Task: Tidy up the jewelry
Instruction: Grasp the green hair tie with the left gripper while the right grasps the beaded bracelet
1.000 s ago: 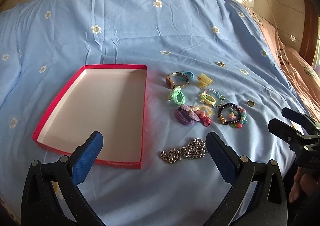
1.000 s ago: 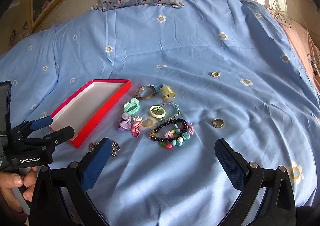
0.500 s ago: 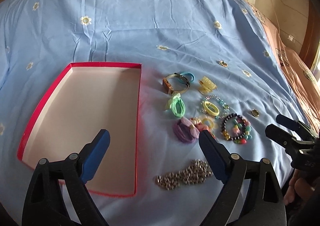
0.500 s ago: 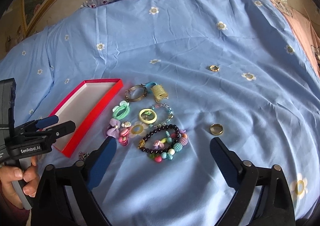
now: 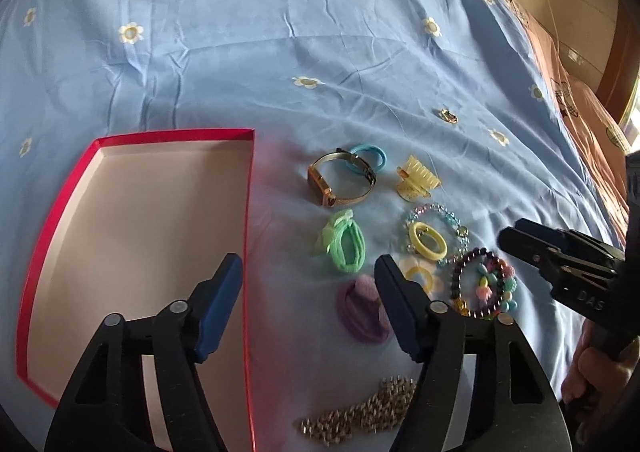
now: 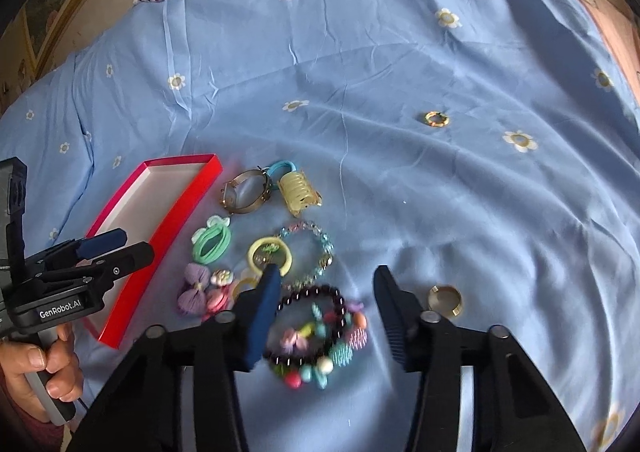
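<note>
left hand-held gripper (image 5: 308, 272): wide open, holds nothing | right hand-held gripper (image 6: 326, 284): wide open above bead bracelet (image 6: 316, 336) | jewelry lies on bed (image 6: 400, 52) beside red box (image 5: 120, 236)

The left gripper (image 5: 310, 272) hangs with its blue-padded fingers (image 5: 218, 304) spread wide, nothing between them; the right gripper (image 6: 326, 292) is likewise parted and holds nothing; a bare hand (image 6: 38, 370) wraps the left tool's handle; the hand on the right handle (image 5: 592, 376) shows only partly, apparently gripping it.
</note>
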